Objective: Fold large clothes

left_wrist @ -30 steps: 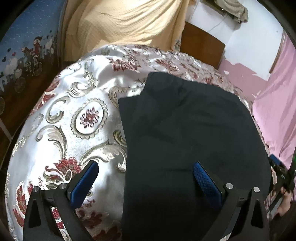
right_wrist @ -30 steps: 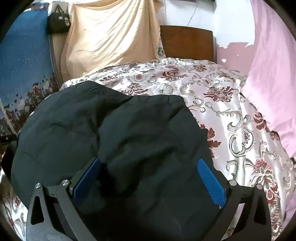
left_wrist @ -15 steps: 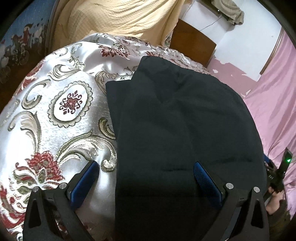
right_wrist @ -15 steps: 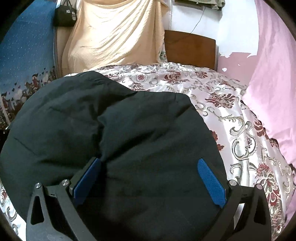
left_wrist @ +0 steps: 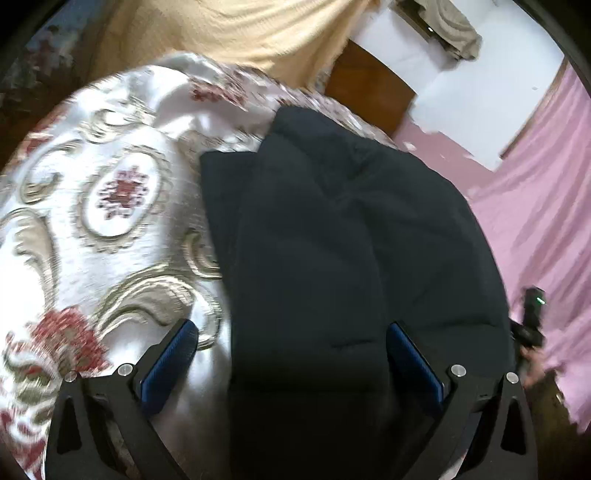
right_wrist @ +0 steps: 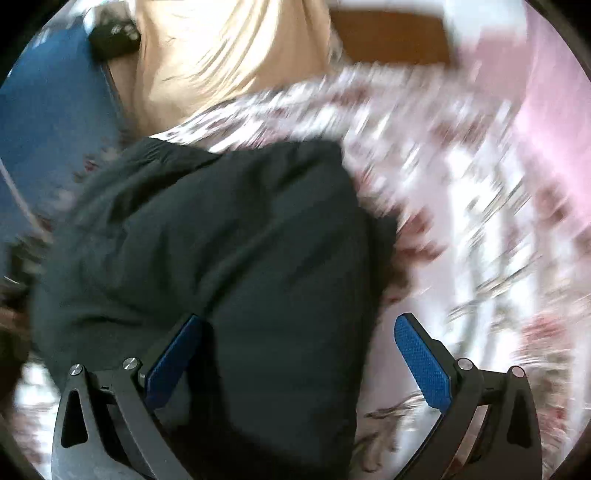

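Note:
A large dark padded garment [left_wrist: 343, 236] lies folded on a white satin bedspread [left_wrist: 110, 206] with red and gold flowers. My left gripper [left_wrist: 291, 354] is open above the garment's left edge, one blue pad over the bedspread and the other over the dark cloth. In the right wrist view the same garment [right_wrist: 221, 251] fills the left and middle. My right gripper [right_wrist: 299, 350] is open over its right edge, with nothing between the fingers. That view is blurred by motion. The other gripper [left_wrist: 532, 321] and a hand show at the garment's far right.
A beige cloth [left_wrist: 258, 33] hangs behind the bed beside a brown wooden headboard [left_wrist: 369, 92]. A pink curtain [left_wrist: 546, 192] runs along the right side. A blue patterned panel [right_wrist: 48, 122] stands on the left, with a dark bag [right_wrist: 114, 37] hanging above it.
Both grippers stay open. The left view has crept closer along the garment's left edge. The right gripper has swung right, so its right pad now hangs over the bedspread.

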{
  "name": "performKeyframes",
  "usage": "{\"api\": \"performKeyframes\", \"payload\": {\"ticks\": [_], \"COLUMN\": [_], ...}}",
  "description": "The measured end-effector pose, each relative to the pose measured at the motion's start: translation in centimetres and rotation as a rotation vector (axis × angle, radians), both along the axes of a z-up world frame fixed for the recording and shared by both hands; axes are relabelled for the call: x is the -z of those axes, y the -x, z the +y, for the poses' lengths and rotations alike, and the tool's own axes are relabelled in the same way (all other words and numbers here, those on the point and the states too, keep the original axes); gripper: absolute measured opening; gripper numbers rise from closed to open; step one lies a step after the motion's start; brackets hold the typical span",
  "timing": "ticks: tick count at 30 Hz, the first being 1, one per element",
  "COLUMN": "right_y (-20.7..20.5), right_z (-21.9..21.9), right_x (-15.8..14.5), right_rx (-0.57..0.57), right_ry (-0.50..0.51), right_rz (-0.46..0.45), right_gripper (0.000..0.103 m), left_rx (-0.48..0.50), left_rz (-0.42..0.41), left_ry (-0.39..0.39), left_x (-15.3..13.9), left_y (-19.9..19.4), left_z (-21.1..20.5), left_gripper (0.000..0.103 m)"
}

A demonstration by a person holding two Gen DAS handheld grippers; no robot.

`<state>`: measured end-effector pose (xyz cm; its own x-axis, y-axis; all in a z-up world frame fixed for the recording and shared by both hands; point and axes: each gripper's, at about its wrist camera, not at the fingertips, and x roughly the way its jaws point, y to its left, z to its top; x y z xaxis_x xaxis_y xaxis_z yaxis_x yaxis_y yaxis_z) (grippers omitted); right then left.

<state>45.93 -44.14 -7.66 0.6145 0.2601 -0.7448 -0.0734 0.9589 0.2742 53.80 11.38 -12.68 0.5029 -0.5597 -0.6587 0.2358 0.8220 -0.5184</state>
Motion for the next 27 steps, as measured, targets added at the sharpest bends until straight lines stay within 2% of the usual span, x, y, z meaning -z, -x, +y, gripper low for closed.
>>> {"api": "performKeyframes", "payload": {"ticks": [1, 4, 6, 7, 8, 10, 12, 14, 16, 18, 21, 27], "right_y": [-0.7, -1.8, -2.5, -2.8, -2.7, -1.4, -0.4, 0.4, 0.7, 0.2, -0.7, 1.4], "right_z": [-1.0, -2.5, -3.0, -3.4, -3.8, -4.4, -4.5, -4.2, -3.0, -1.8, -1.3, -1.3], "right_x": [0.4, 1.0, 2.1, 3.2, 4.0, 4.8, 4.8, 4.4, 3.9, 3.4, 4.1, 3.9], "right_rx": [-0.035, -0.070, -0.092, -0.096, -0.090, -0.073, -0.075, -0.087, -0.167, -0.216, -0.209, -0.186], "right_ry": [-0.045, -0.091, -0.182, -0.270, -0.323, -0.405, -0.425, -0.439, -0.451, -0.401, -0.415, -0.431], "right_rz": [0.035, 0.075, 0.125, 0.148, 0.136, 0.042, -0.004, -0.010, 0.024, 0.093, 0.163, 0.074], "right_gripper": [0.102, 0.102, 0.102, 0.102, 0.102, 0.102, 0.102, 0.102, 0.102, 0.102, 0.102, 0.102], "left_rx": [0.040, 0.123, 0.154, 0.162, 0.165, 0.170, 0.169, 0.173, 0.185, 0.194, 0.202, 0.212], "left_rz": [0.019, 0.040, 0.039, 0.037, 0.034, 0.019, 0.012, 0.012, 0.019, 0.025, 0.029, 0.032], "left_ry": [0.004, -0.009, -0.002, 0.005, 0.010, 0.020, 0.023, 0.023, 0.023, 0.016, 0.001, -0.004], "left_x": [0.0, -0.1, 0.2, 0.4, 0.4, 0.5, 0.5, 0.5, 0.6, 0.5, 0.4, 0.1], "left_y": [-0.6, -1.8, -2.2, -2.3, -2.3, -2.2, -2.2, -2.1, -2.2, -2.5, -2.6, -2.6], "left_z": [-0.2, -1.0, -1.4, -1.6, -1.6, -1.6, -1.6, -1.7, -1.7, -2.0, -2.4, -3.0], "left_gripper": [0.103, 0.103, 0.103, 0.103, 0.103, 0.103, 0.103, 0.103, 0.103, 0.103, 0.103, 0.103]}}
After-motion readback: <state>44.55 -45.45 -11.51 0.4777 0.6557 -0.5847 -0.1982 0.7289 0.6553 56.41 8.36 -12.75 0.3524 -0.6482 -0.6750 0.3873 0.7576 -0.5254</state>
